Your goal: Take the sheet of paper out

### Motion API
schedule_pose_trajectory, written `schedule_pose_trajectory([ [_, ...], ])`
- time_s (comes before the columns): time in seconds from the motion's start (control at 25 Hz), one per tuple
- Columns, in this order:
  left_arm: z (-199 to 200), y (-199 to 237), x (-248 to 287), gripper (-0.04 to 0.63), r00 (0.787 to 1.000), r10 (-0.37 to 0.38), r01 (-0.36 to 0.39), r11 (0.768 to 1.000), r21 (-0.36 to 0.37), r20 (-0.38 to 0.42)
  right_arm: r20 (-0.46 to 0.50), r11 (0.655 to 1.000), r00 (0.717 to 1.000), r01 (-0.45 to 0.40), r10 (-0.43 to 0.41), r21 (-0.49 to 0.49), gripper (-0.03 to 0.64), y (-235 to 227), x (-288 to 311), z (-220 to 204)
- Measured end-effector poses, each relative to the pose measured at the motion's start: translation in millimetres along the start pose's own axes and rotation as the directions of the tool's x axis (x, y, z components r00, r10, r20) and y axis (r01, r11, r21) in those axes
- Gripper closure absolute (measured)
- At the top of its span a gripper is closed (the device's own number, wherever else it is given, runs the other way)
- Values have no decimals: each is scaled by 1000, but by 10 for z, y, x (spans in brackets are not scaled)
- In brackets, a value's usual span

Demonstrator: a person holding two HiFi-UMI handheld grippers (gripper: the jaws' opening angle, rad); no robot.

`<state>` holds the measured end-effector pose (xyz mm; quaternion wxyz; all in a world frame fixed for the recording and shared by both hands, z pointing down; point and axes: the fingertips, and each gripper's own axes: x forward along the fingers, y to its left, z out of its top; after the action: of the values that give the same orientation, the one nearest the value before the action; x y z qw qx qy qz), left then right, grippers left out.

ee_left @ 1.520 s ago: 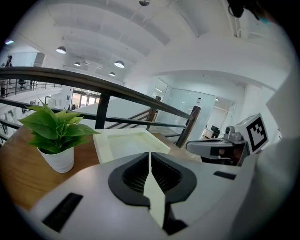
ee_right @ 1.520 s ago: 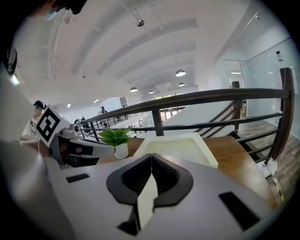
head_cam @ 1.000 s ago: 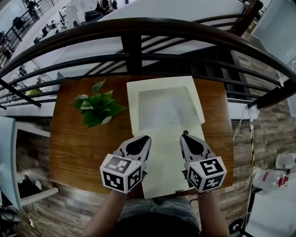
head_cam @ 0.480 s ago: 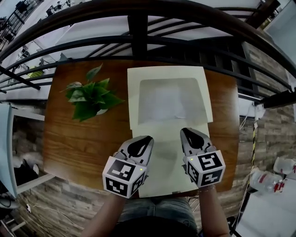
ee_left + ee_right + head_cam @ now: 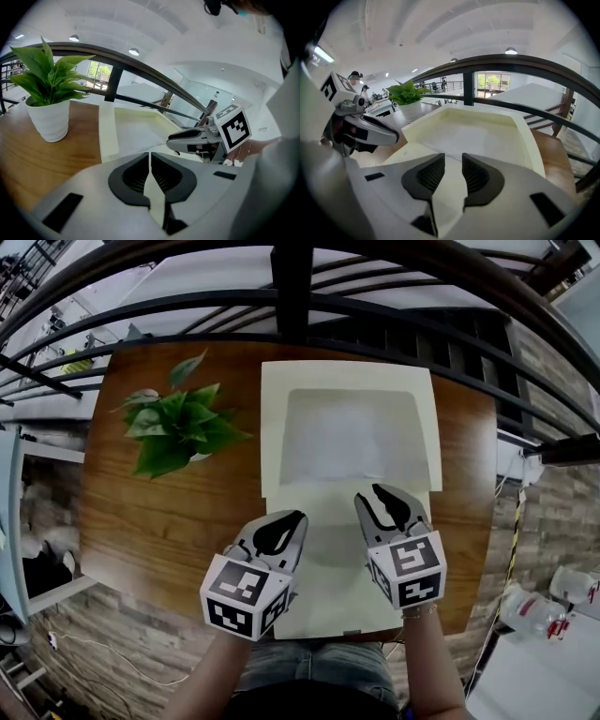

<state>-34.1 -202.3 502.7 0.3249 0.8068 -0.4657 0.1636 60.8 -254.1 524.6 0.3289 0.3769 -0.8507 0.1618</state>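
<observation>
The tabletop (image 5: 150,512) carries the folder (image 5: 272,427), which lies open under and ahead of both tongs. The sheet (image 5: 352,437) sits in its pocket, near edge just ahead of my right tongs (image 5: 368,493). These have just been opening and hold nothing. My left tongs (image 5: 291,518) are closed and empty. I'd pin the flap with the left and pinch only the sheet's near edge with the right.

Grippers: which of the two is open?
The right gripper: its jaws have just been opening, nothing between them. The left gripper has its jaws together.
</observation>
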Motion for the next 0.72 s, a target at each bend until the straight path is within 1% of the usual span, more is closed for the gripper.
schedule_pose_trajectory([
  [0.12, -21, 17, 37, 568, 1000, 0, 0, 1000, -4, -6, -38, 998, 999, -1, -2, -68, 494, -15, 125, -8],
  [0.32, -61, 22, 72, 567, 1000, -3, 2, 1000, -13, -19, -78, 992, 997, -21, 12, -123, 469, -3, 291, -33],
  [0.48, -80, 2, 94, 568, 999, -24, 23, 999, -29, -29, -88, 989, 996, -24, 11, -146, 469, -24, 364, -47],
  [0.6, -84, 49, 81, 568, 1000, -13, 12, 999, -37, -21, -83, 990, 997, -16, 5, -142, 469, -73, 413, -17],
  [0.72, -114, 105, 74, 568, 1000, -3, 2, 999, -47, -24, -91, 986, 996, -9, -6, -164, 470, -114, 472, 1],
])
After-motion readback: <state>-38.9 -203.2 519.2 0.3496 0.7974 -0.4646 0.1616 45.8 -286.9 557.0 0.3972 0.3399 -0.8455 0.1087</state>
